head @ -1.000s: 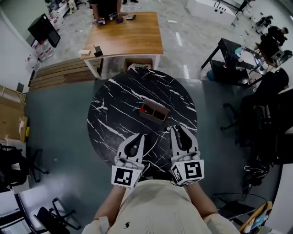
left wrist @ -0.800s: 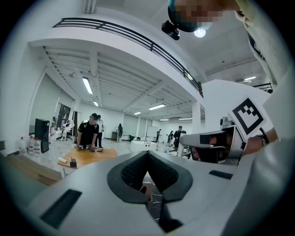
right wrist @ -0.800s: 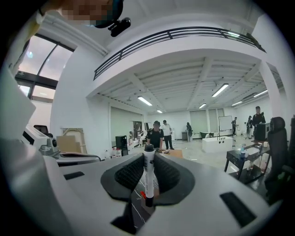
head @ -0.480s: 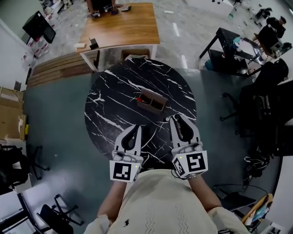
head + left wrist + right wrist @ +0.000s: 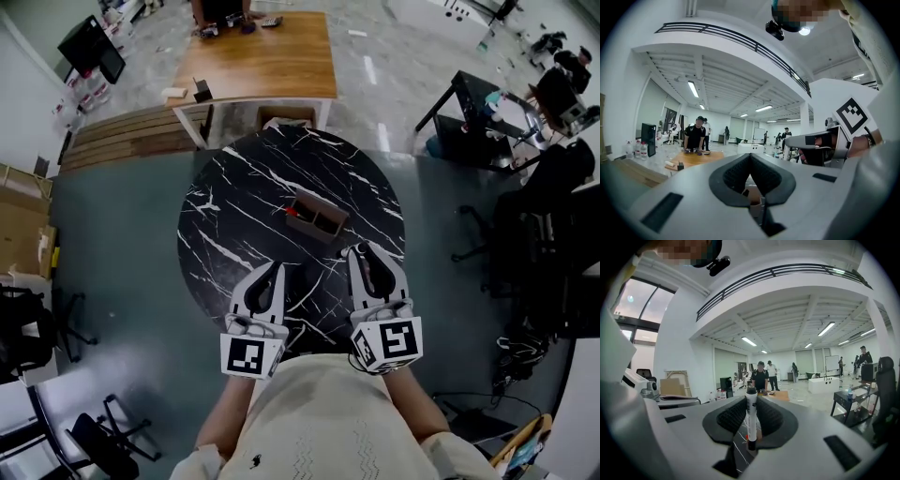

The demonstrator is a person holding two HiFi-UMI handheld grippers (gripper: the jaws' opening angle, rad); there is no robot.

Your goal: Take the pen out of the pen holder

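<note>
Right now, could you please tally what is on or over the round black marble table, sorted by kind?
Brown wooden pen holder: 1
White marker pen with black cap, clamped in the right gripper: 1
Small red item at the holder's end, kind unclear: 1
Grippers, the left gripper and the right: 2
Total: 5

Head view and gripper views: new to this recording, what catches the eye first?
A round black marble table with white veins fills the middle of the head view, with a wooden pen holder near its centre. In the right gripper view, the right gripper clamps a white pen upright. The left gripper is shut on nothing.
</note>
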